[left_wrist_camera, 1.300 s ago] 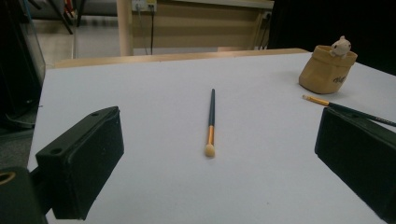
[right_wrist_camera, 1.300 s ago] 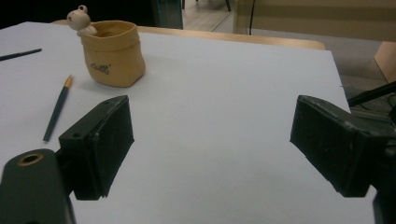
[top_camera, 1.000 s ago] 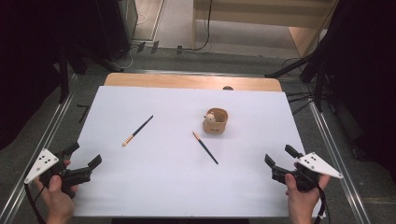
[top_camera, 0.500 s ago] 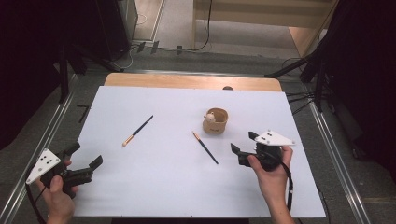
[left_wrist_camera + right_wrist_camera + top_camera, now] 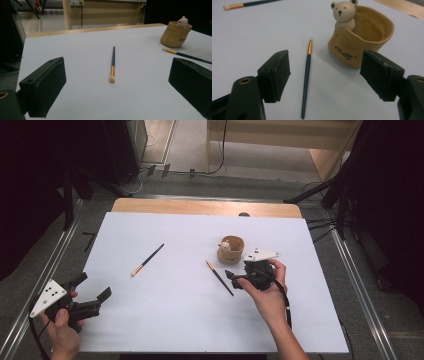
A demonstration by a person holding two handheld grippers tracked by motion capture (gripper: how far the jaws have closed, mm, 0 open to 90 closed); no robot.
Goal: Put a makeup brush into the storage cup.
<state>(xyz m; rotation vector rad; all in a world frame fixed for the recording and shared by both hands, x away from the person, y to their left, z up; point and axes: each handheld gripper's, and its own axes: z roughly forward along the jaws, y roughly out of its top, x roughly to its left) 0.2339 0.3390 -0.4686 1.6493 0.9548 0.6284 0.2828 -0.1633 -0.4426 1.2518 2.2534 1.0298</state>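
Right claw (image 5: pixel 324 75) hung jaws apart, just closing with nothing gripped, over the thin brush (image 5: pixel 306 77) lying mid-frame left of the bear cup (image 5: pixel 362 42) on the desk (image 5: pixel 165 310); best to drop straight, straddle the handle mid-length, then pinch; left claw (image 5: pixel 117 92) idled open.

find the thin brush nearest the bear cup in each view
High view: the thin brush lies just left of the right hand-held gripper, below-left of the bear cup.
Left gripper view: far right, below the cup.
Right gripper view: centre, running up between the open jaws.
Shared landmark: the bear cup, beside the brush's gold-banded end.
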